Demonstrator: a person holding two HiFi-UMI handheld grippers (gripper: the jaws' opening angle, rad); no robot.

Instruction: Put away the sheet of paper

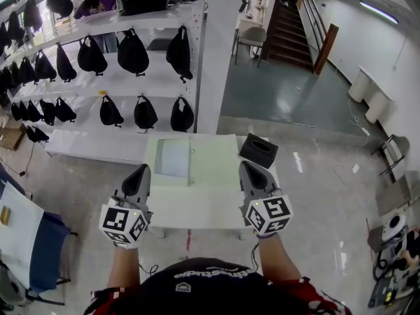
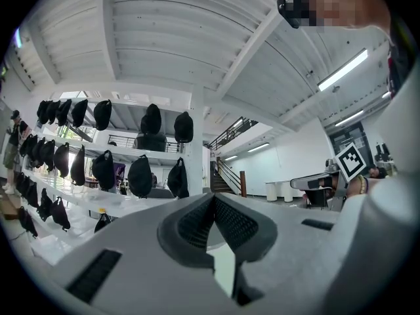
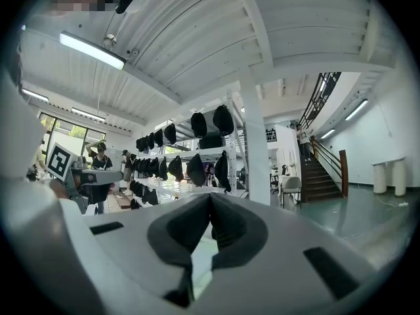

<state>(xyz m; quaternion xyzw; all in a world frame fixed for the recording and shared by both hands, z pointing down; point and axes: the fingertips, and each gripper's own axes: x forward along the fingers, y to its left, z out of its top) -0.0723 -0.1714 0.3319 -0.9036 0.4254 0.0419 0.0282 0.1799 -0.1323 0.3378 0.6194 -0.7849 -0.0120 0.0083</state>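
A pale grey rectangular sheet (image 1: 173, 159) lies flat on the far left part of the white table (image 1: 210, 202); whether it is the paper alone or a clear sleeve over it I cannot tell. My left gripper (image 1: 141, 171) hovers over the table's near left edge, just left of the sheet, jaws shut and empty. My right gripper (image 1: 246, 166) hovers over the right side, shut with nothing in it. In the left gripper view the left gripper's pads (image 2: 213, 197) meet at the tip. The right gripper's pads (image 3: 210, 195) also meet in the right gripper view.
A black box (image 1: 258, 150) with a slot in its top sits at the table's far right corner. White shelves (image 1: 98, 77) hung with several black bags stand behind the table. A blue cloth (image 1: 46, 248) hangs at the left; a staircase (image 1: 295, 31) is far back.
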